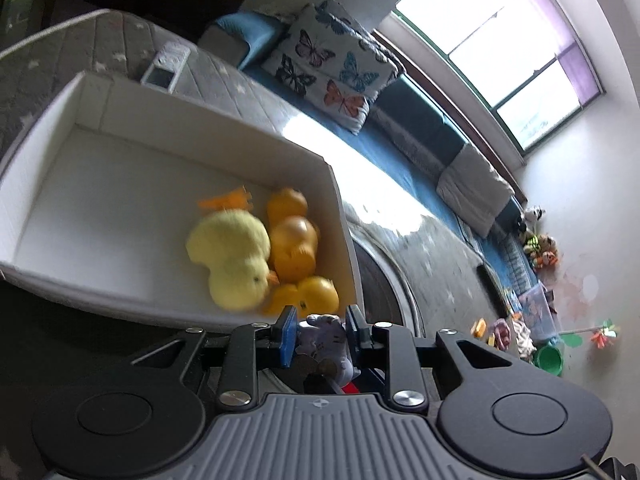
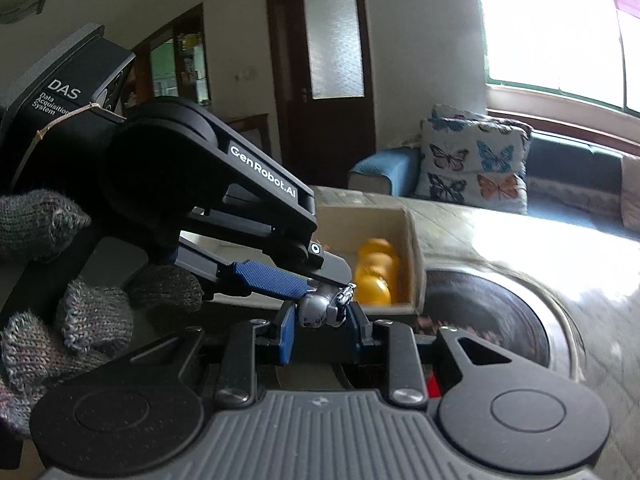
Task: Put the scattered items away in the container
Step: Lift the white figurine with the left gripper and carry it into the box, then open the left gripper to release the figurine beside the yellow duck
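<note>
The left gripper (image 1: 320, 334) is clamped on a small grey toy (image 1: 325, 338), just short of the white box's (image 1: 96, 96) near wall, the box ahead and leftward; the right gripper (image 2: 322, 322) pinches a silver figure (image 2: 320, 310), box ahead.

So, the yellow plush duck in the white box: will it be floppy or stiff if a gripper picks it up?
The yellow plush duck looks fuzzy and stuffed, so probably soft, light and squashy. It lies flat against the orange balls in the white box, so it seems unlikely to roll.
</note>
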